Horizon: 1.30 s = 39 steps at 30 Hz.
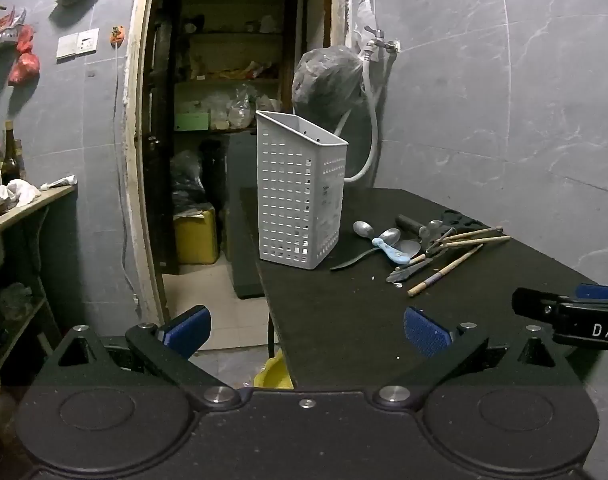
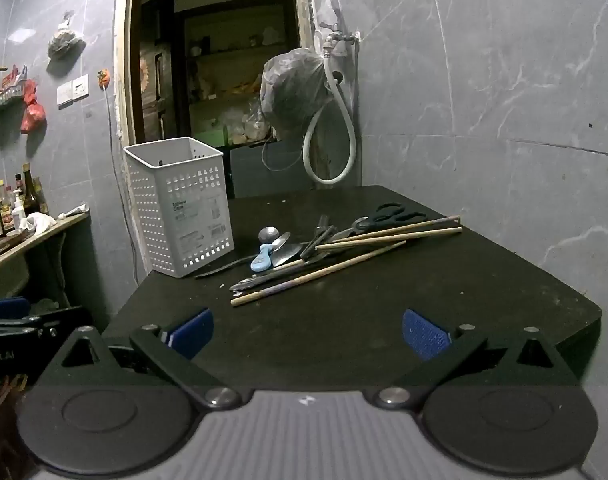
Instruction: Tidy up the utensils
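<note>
A white perforated basket (image 1: 300,192) (image 2: 182,206) stands upright at the left edge of the black table (image 1: 344,320) (image 2: 384,320). To its right lies a heap of utensils: metal spoons (image 1: 364,229) (image 2: 269,234), a light-blue handled piece (image 1: 392,251) (image 2: 261,261), wooden chopsticks (image 1: 448,270) (image 2: 388,234) and black scissors (image 2: 384,216). My left gripper (image 1: 306,330) hangs open over the table's near left edge, with nothing between its fingers. My right gripper (image 2: 306,330) is open over the table's near edge, short of the heap, and empty.
An open doorway (image 1: 232,120) leads to a storeroom behind the basket. A grey tiled wall with a tap and hose (image 2: 336,112) runs behind the table. A side shelf with bottles (image 2: 8,208) stands at the left. A yellow tub (image 1: 274,372) sits on the floor under the table edge.
</note>
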Available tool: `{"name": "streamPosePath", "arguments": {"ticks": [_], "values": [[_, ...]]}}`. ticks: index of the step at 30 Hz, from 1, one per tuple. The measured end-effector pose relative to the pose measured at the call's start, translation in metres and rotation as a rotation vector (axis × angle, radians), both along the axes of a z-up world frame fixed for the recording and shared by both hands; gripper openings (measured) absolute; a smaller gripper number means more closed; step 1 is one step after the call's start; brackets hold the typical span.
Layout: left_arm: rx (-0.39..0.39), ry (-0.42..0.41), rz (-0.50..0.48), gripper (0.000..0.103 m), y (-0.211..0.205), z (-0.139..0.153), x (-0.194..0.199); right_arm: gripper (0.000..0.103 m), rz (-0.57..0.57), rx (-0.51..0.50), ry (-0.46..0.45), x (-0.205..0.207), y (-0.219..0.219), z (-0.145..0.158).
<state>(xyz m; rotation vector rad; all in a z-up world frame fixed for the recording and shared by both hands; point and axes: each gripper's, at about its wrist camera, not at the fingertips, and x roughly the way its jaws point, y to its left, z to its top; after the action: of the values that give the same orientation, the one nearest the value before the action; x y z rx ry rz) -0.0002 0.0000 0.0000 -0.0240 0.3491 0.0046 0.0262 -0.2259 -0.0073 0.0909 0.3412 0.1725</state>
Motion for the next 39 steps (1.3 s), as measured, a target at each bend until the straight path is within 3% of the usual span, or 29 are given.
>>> {"name": "streamPosePath", "arguments": {"ticks": [39], "values": [[0.008,0.025,0.004,0.102,-0.001,-0.001,0.004,0.103,0.004,-0.005,0.006,0.002,0.001,-0.003]]}}
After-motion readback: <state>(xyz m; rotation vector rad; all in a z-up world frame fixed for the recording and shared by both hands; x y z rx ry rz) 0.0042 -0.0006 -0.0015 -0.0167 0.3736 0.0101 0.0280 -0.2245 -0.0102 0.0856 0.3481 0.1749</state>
